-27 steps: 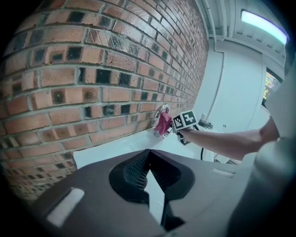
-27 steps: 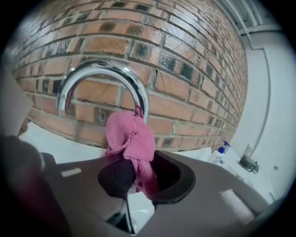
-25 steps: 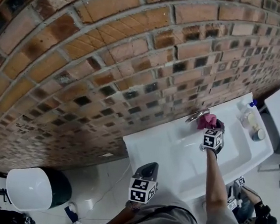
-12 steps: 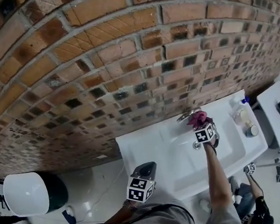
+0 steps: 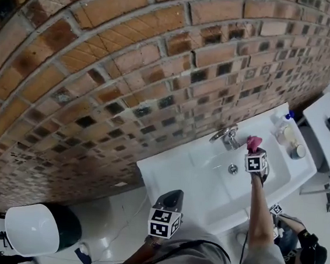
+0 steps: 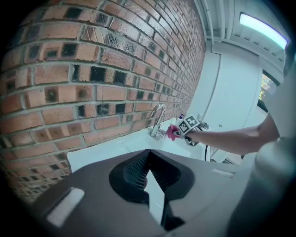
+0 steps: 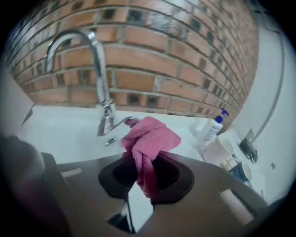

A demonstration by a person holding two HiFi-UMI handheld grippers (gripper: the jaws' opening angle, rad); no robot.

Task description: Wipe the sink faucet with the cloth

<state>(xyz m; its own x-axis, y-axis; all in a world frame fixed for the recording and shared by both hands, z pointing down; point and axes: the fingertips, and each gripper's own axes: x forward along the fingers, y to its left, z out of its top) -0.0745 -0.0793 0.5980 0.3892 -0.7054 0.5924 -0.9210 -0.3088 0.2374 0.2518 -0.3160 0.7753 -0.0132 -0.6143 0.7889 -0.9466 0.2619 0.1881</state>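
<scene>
A chrome faucet rises from the back of the white sink against the brick wall; it also shows in the head view as the faucet and in the left gripper view as the faucet. My right gripper is shut on a pink cloth, holding it just right of the faucet base, close to the lever. From above, the cloth sits beyond the right gripper. My left gripper hangs shut and empty, well back from the sink, seen from above as the left gripper.
A pump bottle and several containers stand on the sink's right end. A white table edge is at far right. A white bin sits on the floor at lower left. A person crouches by the sink's right side.
My right gripper and the pink cloth have moved right, off the faucet spout, to a spot beside its base. The left gripper has stayed put.
</scene>
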